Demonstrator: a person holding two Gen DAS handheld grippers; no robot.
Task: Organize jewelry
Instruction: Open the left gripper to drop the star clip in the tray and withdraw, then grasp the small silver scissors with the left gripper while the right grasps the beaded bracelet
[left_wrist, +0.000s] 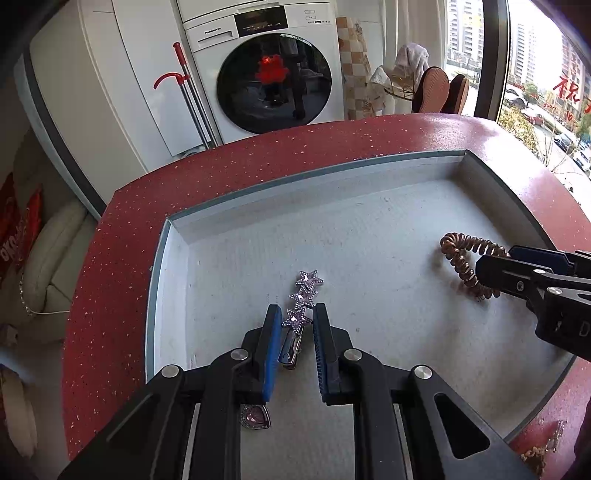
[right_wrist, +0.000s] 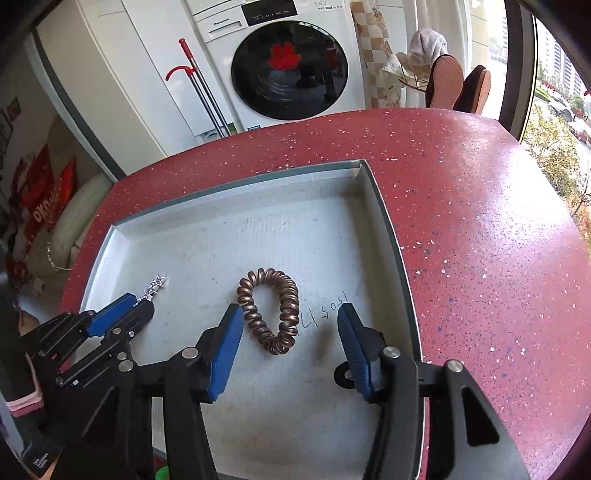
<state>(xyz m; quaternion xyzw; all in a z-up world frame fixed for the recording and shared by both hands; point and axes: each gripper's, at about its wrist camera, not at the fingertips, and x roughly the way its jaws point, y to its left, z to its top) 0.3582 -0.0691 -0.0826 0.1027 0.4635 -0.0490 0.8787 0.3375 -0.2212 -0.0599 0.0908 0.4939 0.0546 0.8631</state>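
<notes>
Jewelry already lay inside the shallow grey tray: a heart-shaped gem piece at the near left, then the star hair clip between the narrowly parted pads of the left gripper, apparently not clamped. Rightward, the copper spiral hair tie sat between the wide-open right gripper. Much tray floor stayed bare; low walls bounded it, red countertop beyond.

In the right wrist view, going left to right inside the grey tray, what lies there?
Left gripper with blue-padded jaws, silver star-studded hair clip, copper-coloured spiral hair tie, handwritten black marking on the tray floor, then the grey tray right wall.
</notes>
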